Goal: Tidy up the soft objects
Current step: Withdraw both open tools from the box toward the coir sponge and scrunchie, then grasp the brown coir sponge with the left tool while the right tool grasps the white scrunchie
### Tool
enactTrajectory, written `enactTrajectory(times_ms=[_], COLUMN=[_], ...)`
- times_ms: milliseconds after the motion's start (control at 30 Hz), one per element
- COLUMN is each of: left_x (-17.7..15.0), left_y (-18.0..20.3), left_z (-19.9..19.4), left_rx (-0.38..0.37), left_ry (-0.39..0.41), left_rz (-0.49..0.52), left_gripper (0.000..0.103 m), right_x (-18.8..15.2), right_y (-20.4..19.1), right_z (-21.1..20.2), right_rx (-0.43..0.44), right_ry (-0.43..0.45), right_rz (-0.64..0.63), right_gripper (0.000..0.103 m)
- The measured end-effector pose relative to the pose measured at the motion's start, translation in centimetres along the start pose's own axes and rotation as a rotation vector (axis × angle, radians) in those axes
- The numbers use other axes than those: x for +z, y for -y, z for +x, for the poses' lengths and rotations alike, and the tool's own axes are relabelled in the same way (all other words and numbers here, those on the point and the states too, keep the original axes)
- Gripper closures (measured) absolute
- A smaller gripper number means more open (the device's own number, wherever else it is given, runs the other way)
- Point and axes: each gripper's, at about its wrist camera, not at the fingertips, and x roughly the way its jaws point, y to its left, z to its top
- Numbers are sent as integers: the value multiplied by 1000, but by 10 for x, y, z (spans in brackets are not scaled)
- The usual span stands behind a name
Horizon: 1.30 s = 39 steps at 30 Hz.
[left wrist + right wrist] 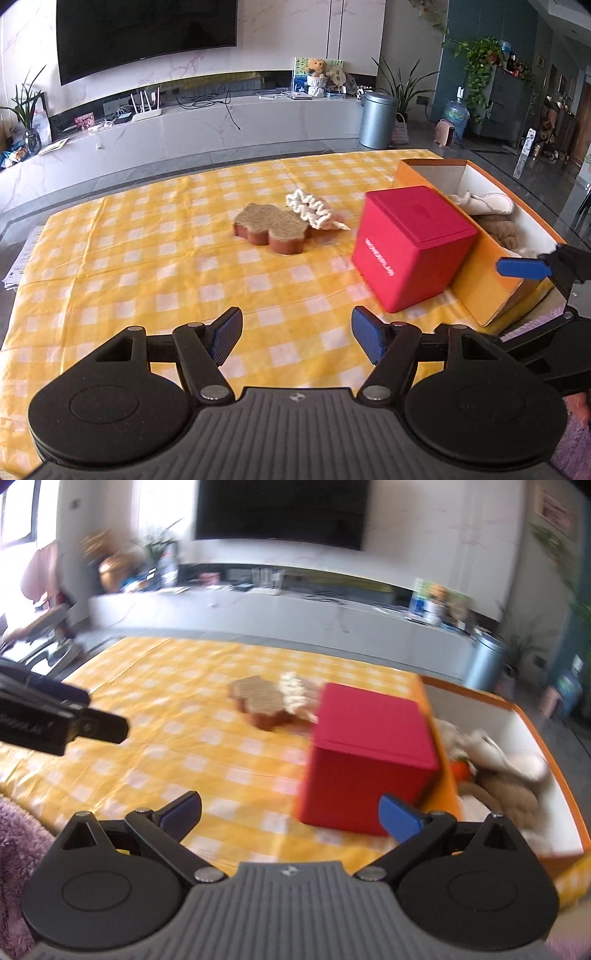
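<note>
On the yellow checked tablecloth [147, 258] lie a brown bear-shaped sponge [271, 229] and, touching its far right side, a cream ruffled scrunchie [314, 208]. A red cube box [410, 247] stands against an orange cardboard box [480, 288] that holds plush toys [487, 206]. My left gripper [297, 334] is open and empty, low over the cloth, well short of the sponge. My right gripper [290, 812] is open and empty too, just in front of the red cube [365, 757]. The sponge [260, 701] and scrunchie [293, 694] appear blurred beyond it.
The right gripper's blue fingertip [522, 267] shows over the orange box. The left gripper's black body [62, 723] shows at the left. A purple fluffy fabric [16, 842] lies at the near edge. Beyond the table stand a TV bench [221, 122] and a metal bin [376, 120].
</note>
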Motion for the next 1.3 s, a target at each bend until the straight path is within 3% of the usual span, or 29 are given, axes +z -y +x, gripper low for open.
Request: enactTrajectory(times_ms=[167,300,433,633,1000,1300], left_x=[5,13,21,39,63,64], left_y=[-12,-20,-23,-21,-28,-47], left_z=[10,24,51,98,172,189], left_rx=[-3,-12,-20,-52,-79,-129], left_ry=[-7,-19,-41,-41,-72,-100], left_rz=[58,89,80,88,53,18], left_gripper=[25,25,25,23,21,21], right_x=[20,41,63,96,131,136], right_y=[-20,-24,-20,-10,2,-10], right_z=[20,41,66,106,214,274], right_rx=[59,80,89,95,131,172], right_ry=[-11,-32,-66,-99,-319,-450], right_rz=[-114,-190,-243,-404,-709,-878], right_gripper=[4,13,25,27,34,34])
